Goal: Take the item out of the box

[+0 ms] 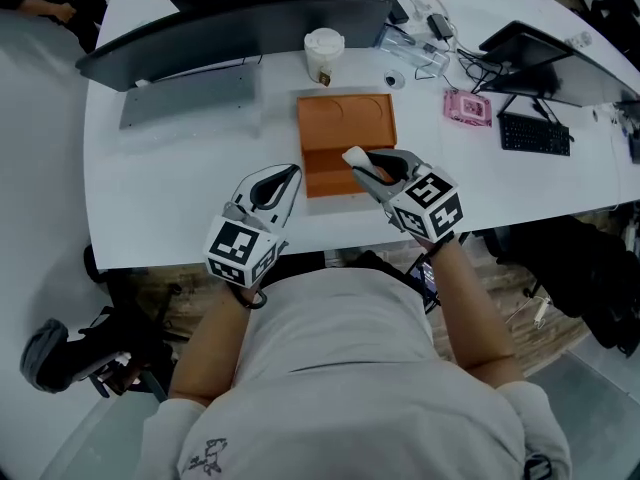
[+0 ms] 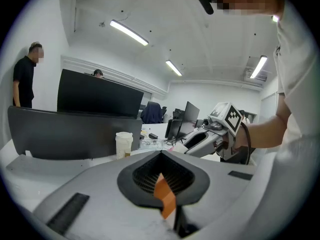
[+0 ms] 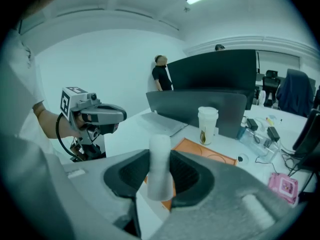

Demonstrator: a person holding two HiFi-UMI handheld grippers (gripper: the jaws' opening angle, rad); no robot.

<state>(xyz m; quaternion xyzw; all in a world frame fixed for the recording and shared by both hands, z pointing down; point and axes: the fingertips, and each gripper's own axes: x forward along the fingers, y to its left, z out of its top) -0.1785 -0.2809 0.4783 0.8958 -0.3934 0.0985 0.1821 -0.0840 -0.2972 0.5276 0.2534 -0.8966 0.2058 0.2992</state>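
Note:
An orange box (image 1: pixel 345 118) lies open on the white table (image 1: pixel 170 198), also seen in the right gripper view as the orange box (image 3: pixel 207 154). My right gripper (image 1: pixel 372 168) hovers over the box's near half, shut on a white cylindrical item (image 1: pixel 356 156). In its own view the white item (image 3: pixel 160 166) stands upright between the dark pads (image 3: pixel 192 176). My left gripper (image 1: pixel 280 183) sits at the box's left edge; its jaws are closed, with a thin orange strip (image 2: pixel 165 196) of the box edge between them. The right gripper (image 2: pixel 200 141) shows in the left gripper view.
A paper cup (image 1: pixel 323 55) stands just behind the box, with a dark monitor (image 1: pixel 230 28) and a grey slab (image 1: pixel 185 98) at back left. A pink item (image 1: pixel 467 107), cables and a keyboard (image 1: pixel 535 134) lie to the right. People stand beyond the monitor.

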